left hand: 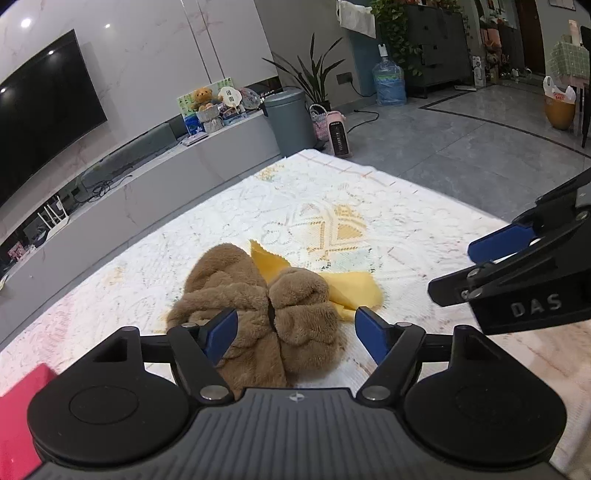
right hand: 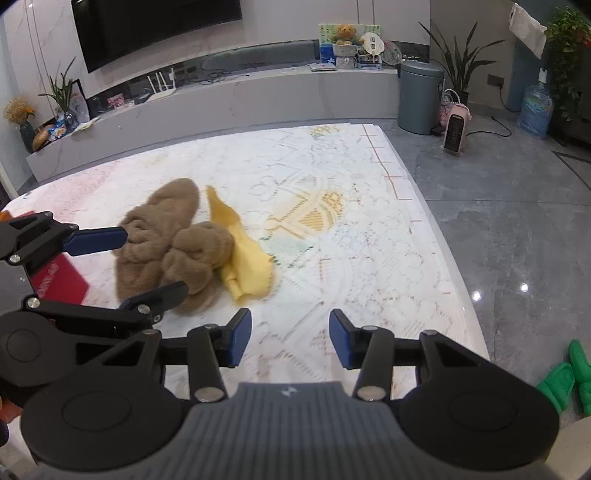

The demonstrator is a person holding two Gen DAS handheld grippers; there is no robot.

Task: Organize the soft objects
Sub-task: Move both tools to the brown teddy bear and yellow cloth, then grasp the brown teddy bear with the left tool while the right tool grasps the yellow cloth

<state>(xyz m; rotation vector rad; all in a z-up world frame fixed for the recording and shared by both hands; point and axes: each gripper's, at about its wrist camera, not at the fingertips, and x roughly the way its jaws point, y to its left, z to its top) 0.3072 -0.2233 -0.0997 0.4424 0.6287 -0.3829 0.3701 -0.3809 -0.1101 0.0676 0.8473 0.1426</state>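
With both grippers' fingers spread wide and empty, pinch the limp, light brown plush cloth [left hand: 258, 306] at a thick fold.

A home living room: a wall-mounted television [right hand: 155, 26] above a long low media console [right hand: 221, 99], potted plants [right hand: 458, 70], a teddy bear [right hand: 345, 33], a water jug [right hand: 535, 110] on tiled floor [right hand: 517, 221].

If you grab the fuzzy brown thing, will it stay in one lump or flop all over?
The brown plush cloth would probably flop: it lies in soft crumpled folds, not a firm shape. It looks thick and fluffy, so likely light and easy to pinch. The yellow cloth touches its edge and might drag along.
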